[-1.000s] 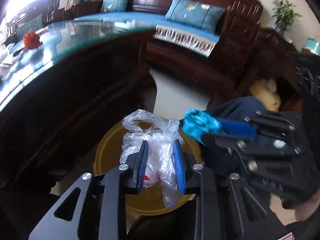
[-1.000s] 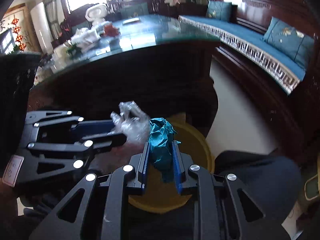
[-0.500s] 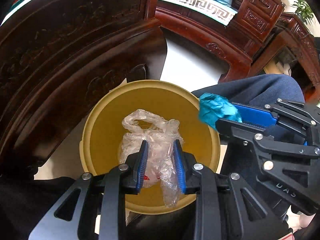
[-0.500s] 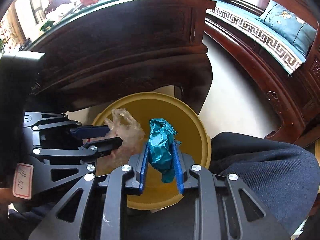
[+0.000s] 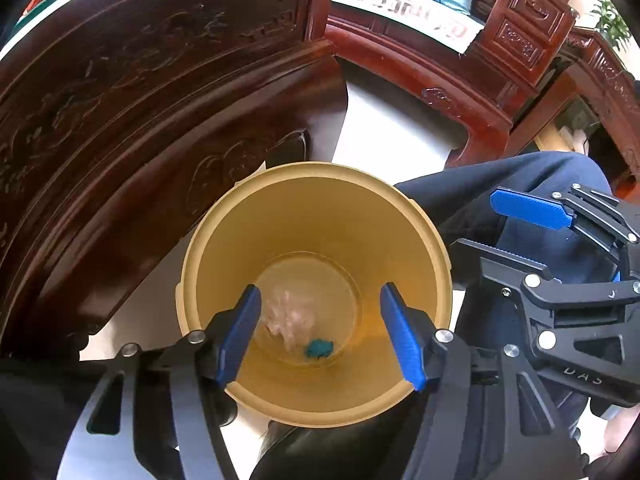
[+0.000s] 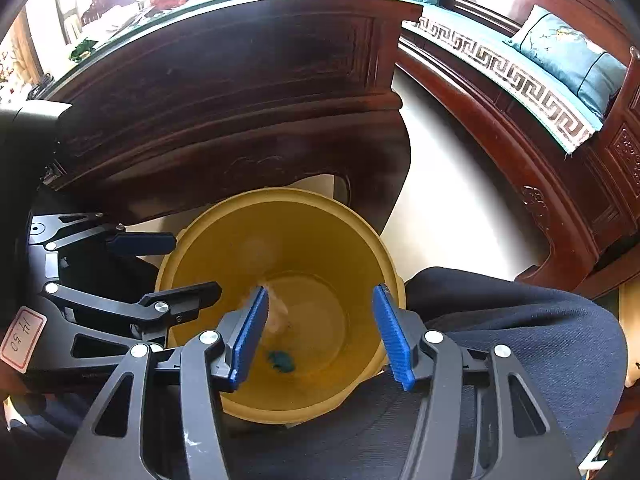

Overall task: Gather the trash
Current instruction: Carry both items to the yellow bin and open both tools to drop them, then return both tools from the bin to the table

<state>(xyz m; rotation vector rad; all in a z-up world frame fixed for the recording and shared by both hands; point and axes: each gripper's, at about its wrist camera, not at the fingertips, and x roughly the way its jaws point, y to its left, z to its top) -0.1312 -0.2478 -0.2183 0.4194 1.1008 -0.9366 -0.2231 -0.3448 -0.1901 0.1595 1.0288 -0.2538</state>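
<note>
Both claws hang spread wide and empty over the yellow bin (image 5: 208,256), the left gripper (image 5: 320,336) and right gripper (image 6: 320,336) side by side, with the clear plastic bag (image 5: 290,316) and blue wad (image 5: 319,347) lying far beneath them on its floor.

On my right gripper (image 5: 532,236), at the right edge of the left wrist view, faint raised letters on the black body read "DAS", upside down. On my left gripper (image 6: 168,268), at the lower left of the right wrist view, a red-bordered white sticker (image 6: 22,339) carries handwriting, seemingly "14 50", turned sideways.
</note>
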